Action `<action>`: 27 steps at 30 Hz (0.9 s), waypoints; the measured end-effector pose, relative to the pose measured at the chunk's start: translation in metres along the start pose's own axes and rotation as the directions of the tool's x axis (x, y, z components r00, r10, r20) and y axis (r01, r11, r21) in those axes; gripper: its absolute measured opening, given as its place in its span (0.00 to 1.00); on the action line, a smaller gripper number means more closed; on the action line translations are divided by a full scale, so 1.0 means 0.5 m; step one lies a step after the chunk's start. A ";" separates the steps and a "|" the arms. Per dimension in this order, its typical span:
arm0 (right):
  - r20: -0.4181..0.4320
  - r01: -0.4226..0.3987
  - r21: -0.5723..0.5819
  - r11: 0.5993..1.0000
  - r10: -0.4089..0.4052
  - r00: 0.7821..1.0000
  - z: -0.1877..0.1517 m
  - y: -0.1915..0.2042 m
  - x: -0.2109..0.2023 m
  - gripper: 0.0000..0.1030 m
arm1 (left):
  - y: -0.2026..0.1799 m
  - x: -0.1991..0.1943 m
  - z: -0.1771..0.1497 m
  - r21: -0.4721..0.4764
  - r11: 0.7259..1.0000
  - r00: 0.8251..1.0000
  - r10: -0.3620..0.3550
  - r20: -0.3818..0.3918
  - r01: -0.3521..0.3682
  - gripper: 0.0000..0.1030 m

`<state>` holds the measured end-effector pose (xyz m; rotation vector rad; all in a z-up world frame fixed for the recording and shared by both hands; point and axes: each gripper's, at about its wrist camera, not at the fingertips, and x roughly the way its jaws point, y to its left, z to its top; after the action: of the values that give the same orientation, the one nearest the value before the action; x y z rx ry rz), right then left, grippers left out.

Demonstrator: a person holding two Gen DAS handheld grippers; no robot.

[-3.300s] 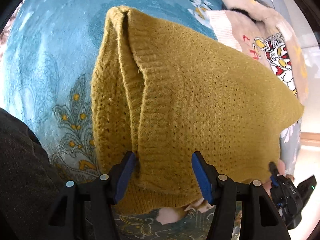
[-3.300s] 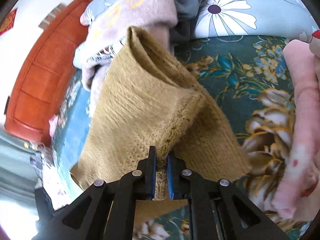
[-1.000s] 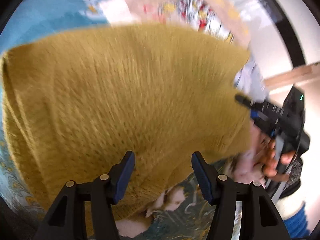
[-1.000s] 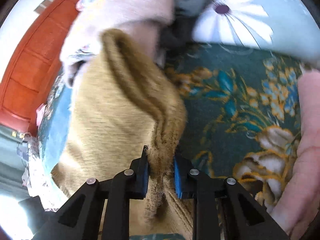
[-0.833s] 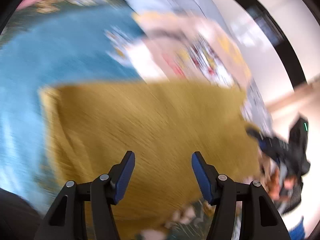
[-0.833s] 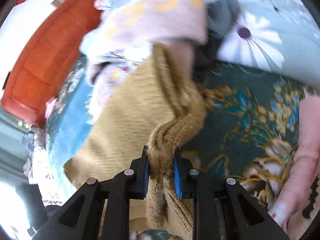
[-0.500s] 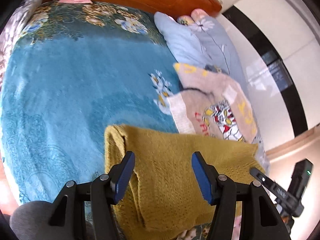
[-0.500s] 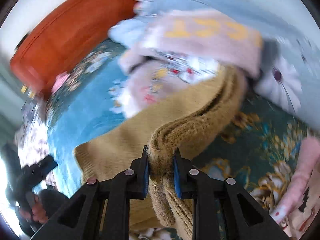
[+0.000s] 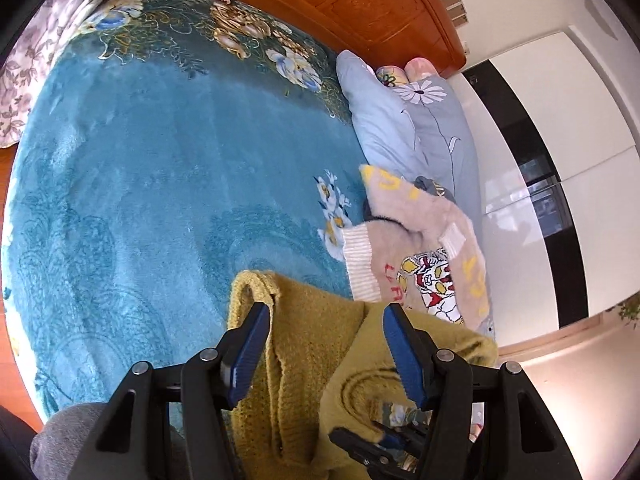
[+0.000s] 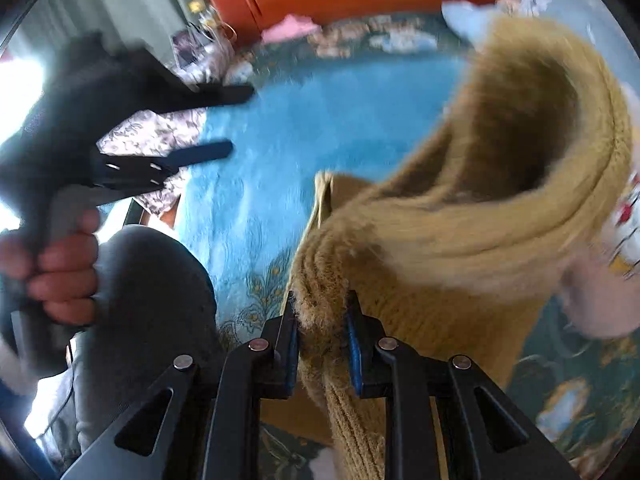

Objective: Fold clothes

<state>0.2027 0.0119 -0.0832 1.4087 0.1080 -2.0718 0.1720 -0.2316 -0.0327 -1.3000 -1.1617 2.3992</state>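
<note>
Between the jaws of the right gripper (image 10: pixel 322 330) a thick ribbed edge of the mustard knit sweater (image 10: pixel 460 240) is clamped, the blue pads pressed against the bunched yarn on both sides. From that grip the sweater is seen rising up and to the right in a curved fold, its inner side in shadow; this view is blurred. The left gripper (image 9: pixel 325 350) is held with its jaws set wide apart and nothing between the pads; the sweater (image 9: pixel 304 360) lies below and beyond them, draped in loose folds on the near edge of the bed (image 9: pixel 160 180). In the right wrist view the left gripper (image 10: pixel 216 124) appears at left, jaws spread, gripped by the person's left hand (image 10: pixel 60 272), well apart from the sweater. The bed is covered by a teal floral blanket. Just beyond the sweater a pink fleece garment with a cartoon print (image 9: pixel 432 256) is noted, touching a pale blue floral pillow (image 9: pixel 416 128) at the bed's right side. A wooden headboard (image 9: pixel 360 4) is recorded behind the bed.
</note>
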 end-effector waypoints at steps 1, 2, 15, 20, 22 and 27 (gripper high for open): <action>-0.018 -0.018 -0.027 0.999 0.018 1.000 0.002 0.018 0.018 0.20 | 0.000 0.003 -0.001 0.003 1.000 1.000 0.000 -0.008 0.000 0.61; -0.017 -0.015 -0.019 1.000 0.015 1.000 0.006 0.019 0.025 0.21 | 0.000 0.009 -0.002 0.004 1.000 1.000 0.001 -0.016 -0.001 0.61; 0.120 -0.029 0.154 0.988 0.010 0.993 -0.031 -0.084 -0.065 0.56 | -0.057 0.067 -0.028 0.127 0.990 0.993 -0.050 -0.108 0.064 0.70; 0.121 -0.030 0.367 0.930 -0.016 0.993 -0.060 -0.180 -0.053 0.56 | -0.104 0.122 -0.048 0.246 0.969 0.987 0.039 -0.155 0.000 0.71; 0.112 -0.025 0.392 0.920 -0.021 0.994 -0.066 -0.189 -0.046 0.56 | -0.117 0.137 -0.050 0.280 0.960 0.987 0.065 -0.150 -0.020 0.69; 0.094 -0.018 0.414 0.910 -0.024 0.995 -0.084 -0.205 -0.047 0.56 | -0.117 0.165 -0.029 0.305 0.949 0.986 0.115 -0.118 -0.074 0.42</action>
<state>0.1879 0.1214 -0.1083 1.5410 -0.3957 -2.2499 0.1217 -0.1438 -0.0483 -1.4146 -0.6800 2.3905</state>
